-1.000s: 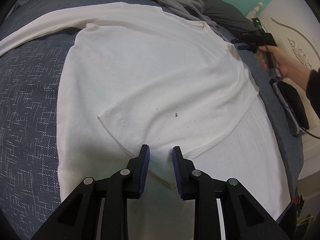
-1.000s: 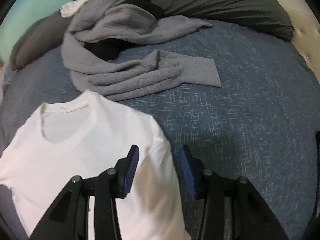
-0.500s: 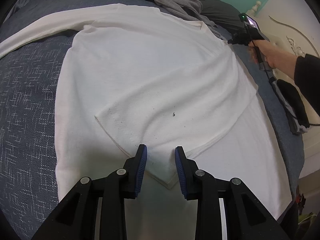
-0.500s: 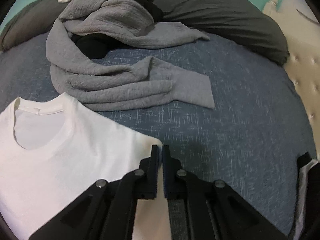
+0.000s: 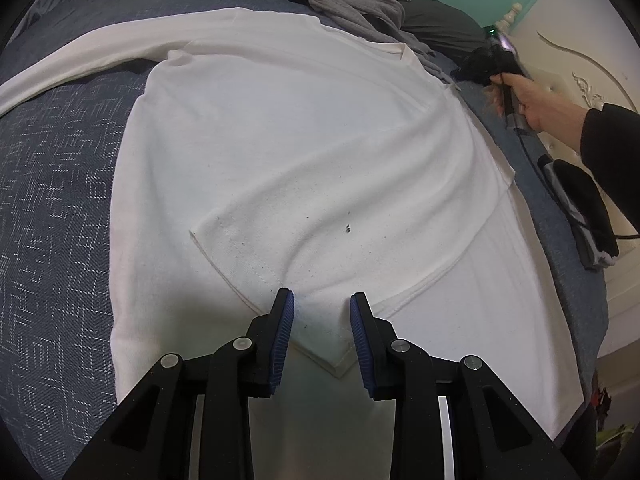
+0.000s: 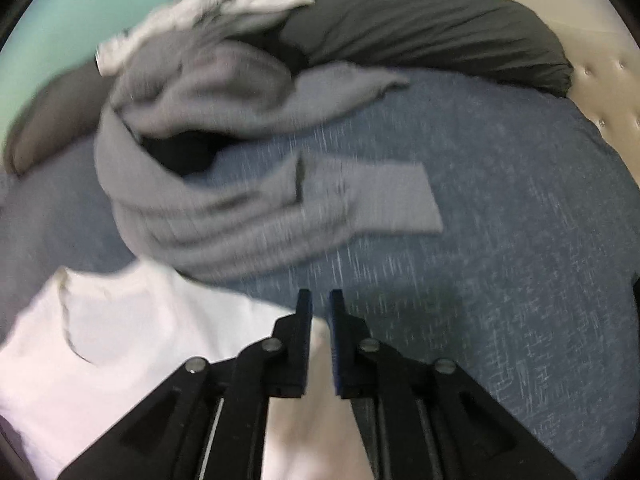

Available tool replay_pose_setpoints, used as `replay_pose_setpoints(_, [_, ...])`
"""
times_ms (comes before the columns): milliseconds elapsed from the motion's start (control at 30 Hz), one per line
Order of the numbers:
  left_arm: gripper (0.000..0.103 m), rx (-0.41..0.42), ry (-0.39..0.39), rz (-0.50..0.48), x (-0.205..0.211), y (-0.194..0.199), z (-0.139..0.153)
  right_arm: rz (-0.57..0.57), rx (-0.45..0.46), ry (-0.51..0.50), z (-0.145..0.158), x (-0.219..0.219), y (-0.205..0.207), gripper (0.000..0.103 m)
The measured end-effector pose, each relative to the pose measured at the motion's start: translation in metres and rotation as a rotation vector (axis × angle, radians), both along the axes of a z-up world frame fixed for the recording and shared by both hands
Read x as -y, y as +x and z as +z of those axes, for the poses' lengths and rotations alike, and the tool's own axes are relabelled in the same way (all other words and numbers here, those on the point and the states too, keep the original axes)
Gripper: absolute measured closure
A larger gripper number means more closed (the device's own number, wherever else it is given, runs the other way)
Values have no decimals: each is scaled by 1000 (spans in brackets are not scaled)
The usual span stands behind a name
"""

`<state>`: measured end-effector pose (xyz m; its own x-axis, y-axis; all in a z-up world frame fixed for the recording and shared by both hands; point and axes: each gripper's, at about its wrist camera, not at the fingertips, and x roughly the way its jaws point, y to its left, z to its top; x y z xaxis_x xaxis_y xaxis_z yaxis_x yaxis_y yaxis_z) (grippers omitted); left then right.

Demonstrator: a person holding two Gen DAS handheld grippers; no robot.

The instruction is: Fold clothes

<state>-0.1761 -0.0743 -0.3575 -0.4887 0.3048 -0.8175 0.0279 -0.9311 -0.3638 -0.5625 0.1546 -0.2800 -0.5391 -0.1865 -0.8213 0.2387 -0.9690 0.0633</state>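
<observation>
Down at the near edge of a white long-sleeved shirt (image 5: 304,152), the left gripper (image 5: 322,312) stands with its blue pads apart over the cuff of a sleeve folded across the body, pressing on nothing. Farther off, the right gripper (image 6: 320,304), held in a person's hand (image 5: 536,104), has its jaws a narrow slit apart and opening at the shirt's shoulder, the white cloth under them and not pinched. Spread flat, the shirt lies on a blue patterned bedcover (image 5: 52,200), with a crumpled grey garment (image 6: 224,184) and a dark pillow (image 6: 424,32) beyond
</observation>
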Motion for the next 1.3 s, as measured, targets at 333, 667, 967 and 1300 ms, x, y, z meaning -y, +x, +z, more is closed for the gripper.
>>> replay_pose_setpoints(333, [71, 3, 6, 6, 2, -1, 1, 177, 26, 5, -1, -7, 35, 90])
replay_pose_setpoints(667, [71, 5, 3, 4, 1, -4, -1, 116, 85, 102, -39, 5, 22, 90])
replay_pose_setpoints(967, [71, 5, 5, 8, 1, -4, 0, 94, -29, 21, -1, -22, 65, 90])
replay_pose_setpoints(1300, [68, 9, 41, 34, 2, -3, -1, 262, 79, -117, 0, -32, 232, 90])
